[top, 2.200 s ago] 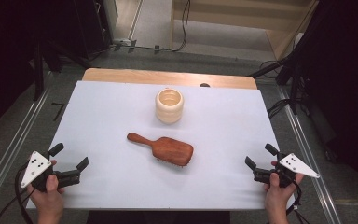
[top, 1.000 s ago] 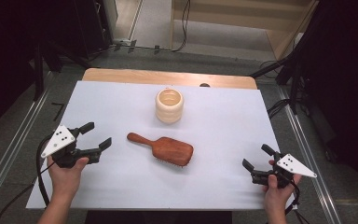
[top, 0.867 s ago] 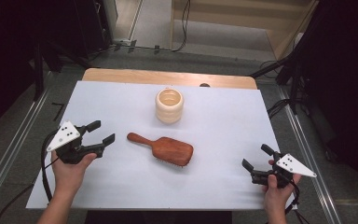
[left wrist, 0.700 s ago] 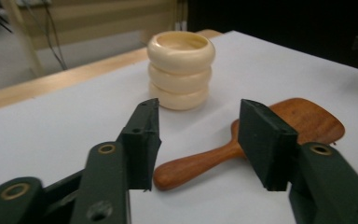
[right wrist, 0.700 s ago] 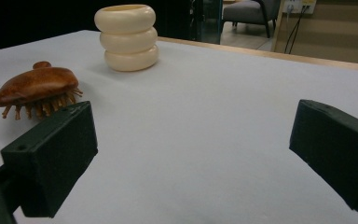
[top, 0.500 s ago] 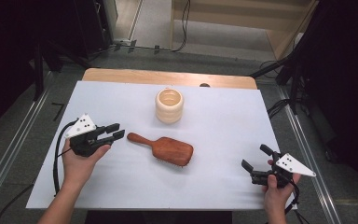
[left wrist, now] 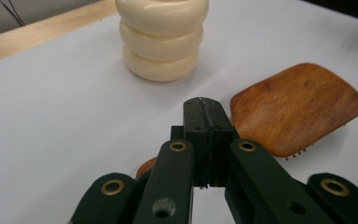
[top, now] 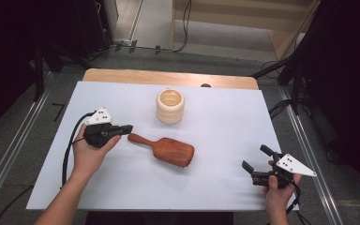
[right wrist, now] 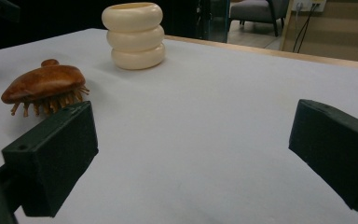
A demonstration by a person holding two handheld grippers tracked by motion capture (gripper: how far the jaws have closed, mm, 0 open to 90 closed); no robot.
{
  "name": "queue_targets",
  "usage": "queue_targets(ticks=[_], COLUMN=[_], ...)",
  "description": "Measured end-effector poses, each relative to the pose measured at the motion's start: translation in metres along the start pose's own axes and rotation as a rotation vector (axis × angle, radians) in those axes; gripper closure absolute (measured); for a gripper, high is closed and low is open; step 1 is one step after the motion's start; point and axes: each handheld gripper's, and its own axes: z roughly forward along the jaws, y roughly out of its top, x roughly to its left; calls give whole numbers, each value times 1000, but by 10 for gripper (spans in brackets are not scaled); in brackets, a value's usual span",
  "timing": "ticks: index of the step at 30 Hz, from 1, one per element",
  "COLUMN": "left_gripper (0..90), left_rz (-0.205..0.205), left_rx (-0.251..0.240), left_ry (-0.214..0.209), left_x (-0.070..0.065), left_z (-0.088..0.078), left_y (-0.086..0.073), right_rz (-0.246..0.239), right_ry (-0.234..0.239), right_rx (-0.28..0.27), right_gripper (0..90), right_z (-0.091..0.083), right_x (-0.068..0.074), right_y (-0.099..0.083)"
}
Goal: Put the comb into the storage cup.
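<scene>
Presently the left gripper [top: 124, 128] is sitting with fingers clenched together at the handle tip of the wooden hairbrush [top: 165, 150], gripping nothing that can be confirmed; the brush is lying mid-bench, unlifted; the right gripper [top: 255, 163] is waiting released near the bench [top: 225, 117] corner; the cream ribbed cup [top: 170, 106] is standing close behind, with ample open surface elsewhere.
</scene>
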Motion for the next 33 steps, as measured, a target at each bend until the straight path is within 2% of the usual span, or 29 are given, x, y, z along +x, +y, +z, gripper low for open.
queue_targets(ticks=[1, 7, 9, 13, 15, 25, 28, 33], left_gripper=[900, 900, 900, 900, 900, 900, 900, 900], left_rz=[8, 4, 3, 2, 7, 18, 30, 37], left_rx=[30, 75, 105, 129, 170, 243, 285, 313], left_ry=[-10, -39, -56, -72, -74, -76, -81, -78], left_x=[3, 9, 11, 14, 16, 20, 21, 20], left_z=[8, 29, 40, 49, 58, 72, 79, 84], left_y=[2, 8, 11, 12, 11, 11, 10, 8], right_rz=[-1, 1, 2, 1, 1, -10, -9, -11], right_ry=[-2, 5, 7, 10, 8, 12, 11, 11], right_rx=[3, 2, 4, 5, 5, 9, 12, 18], right_gripper=[0, 0, 0, 0, 0, 0, 0, 0], right_z=[0, 0, 0, 1, 1, 2, 3, 3], right_x=[0, 0, 0, 0, 0, 0, 1, 1], right_y=[0, 0, 0, 0, 0, 0, 0, 0])
